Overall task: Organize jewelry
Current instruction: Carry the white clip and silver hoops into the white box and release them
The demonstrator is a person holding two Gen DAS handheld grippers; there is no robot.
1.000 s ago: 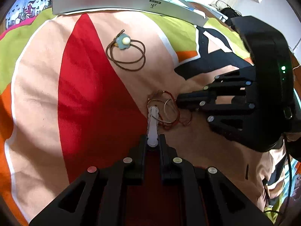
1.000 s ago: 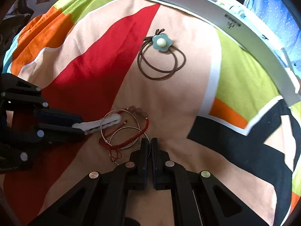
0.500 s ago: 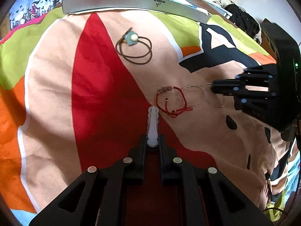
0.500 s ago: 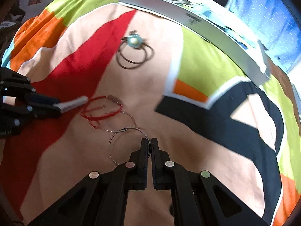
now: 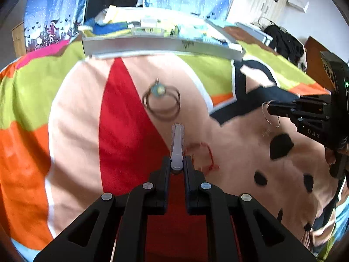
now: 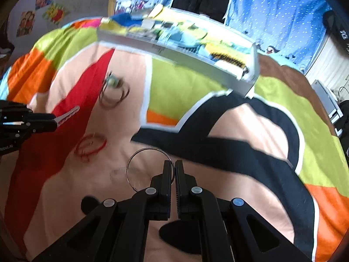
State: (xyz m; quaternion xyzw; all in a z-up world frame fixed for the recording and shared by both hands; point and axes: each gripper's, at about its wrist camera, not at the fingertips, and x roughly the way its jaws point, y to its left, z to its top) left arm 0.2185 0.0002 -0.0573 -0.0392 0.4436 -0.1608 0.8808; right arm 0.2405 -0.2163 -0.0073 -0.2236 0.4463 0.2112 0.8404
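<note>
My left gripper [image 5: 177,163] is shut on a white hair clip [image 5: 177,144] that sticks out forward above the bedspread. A thin silver hoop [image 6: 149,168] hangs in the air to the left of my right gripper [image 6: 171,170], which is shut on it. The same silver hoop [image 5: 270,114] shows at the right gripper's tip [image 5: 271,109] in the left wrist view. A red cord bracelet [image 6: 90,146] lies on the cloth between the grippers, also seen as the red bracelet [image 5: 205,157]. Farther back lies a brown hair tie with a blue flower [image 5: 161,100].
A long white tray [image 5: 161,45] full of small items stands at the far edge of the colourful bedspread [image 5: 76,109]. The same tray [image 6: 185,54] crosses the right wrist view. Blue curtains [image 6: 272,11] hang behind it.
Both grippers have risen off the bedspread and tilted up. The right gripper has lifted the silver hoop clear of the red bracelet, which stayed on the cloth.
</note>
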